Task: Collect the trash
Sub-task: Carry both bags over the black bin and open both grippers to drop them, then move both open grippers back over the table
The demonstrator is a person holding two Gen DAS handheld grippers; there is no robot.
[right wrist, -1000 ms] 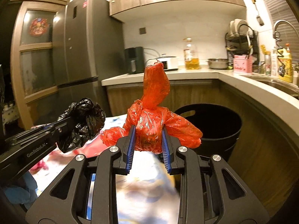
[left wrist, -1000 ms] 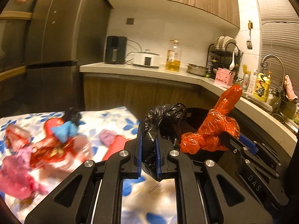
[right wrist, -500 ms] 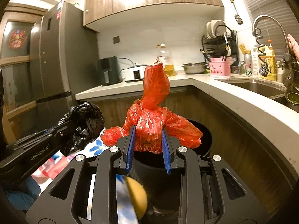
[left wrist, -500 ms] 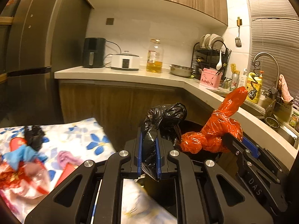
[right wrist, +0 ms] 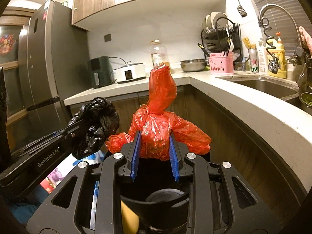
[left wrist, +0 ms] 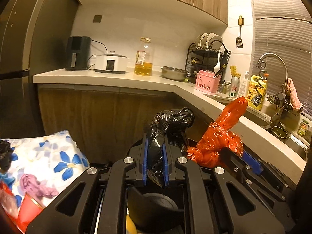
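— Trash first: what does each gripper have?

— Left gripper (left wrist: 155,165) has its blue pads pressed tight onto a crumpled black plastic bag (left wrist: 167,124), whose bulk bunches up above the fingertips. Right gripper (right wrist: 155,156) is clamped the same way on a knotted orange-red plastic bag (right wrist: 159,124), one long twisted end standing upright above the pads.

— Where are the two relative to each other?

— Side by side and close. In the left wrist view the orange-red bag (left wrist: 218,142) sits just right of the black one; in the right wrist view the black bag (right wrist: 95,124) hangs just left of it, at the tip of the left gripper (right wrist: 78,130).

— What lies beneath them?

— A black bin (right wrist: 163,206) directly below both grippers, its dark rim and inside showing between the fingers. Something yellow (right wrist: 129,220) shows at its left edge; I cannot tell what it is.

— And further out?

— To the left, a white cloth with blue flowers (left wrist: 48,159) carries more trash: a purple crumpled scrap (left wrist: 35,185), red wrapping (left wrist: 27,210) and a dark scrap (left wrist: 4,156) at the edge. Behind runs a pale tabletop (left wrist: 109,79) with an air fryer (left wrist: 78,52), a white cooker (left wrist: 110,62), an oil bottle (left wrist: 143,57), a steel bowl (left wrist: 173,73), a pink utensil holder (left wrist: 207,82) and a dish rack (left wrist: 208,56). On the right are a sink (right wrist: 263,87) and a curved tap (right wrist: 276,15).
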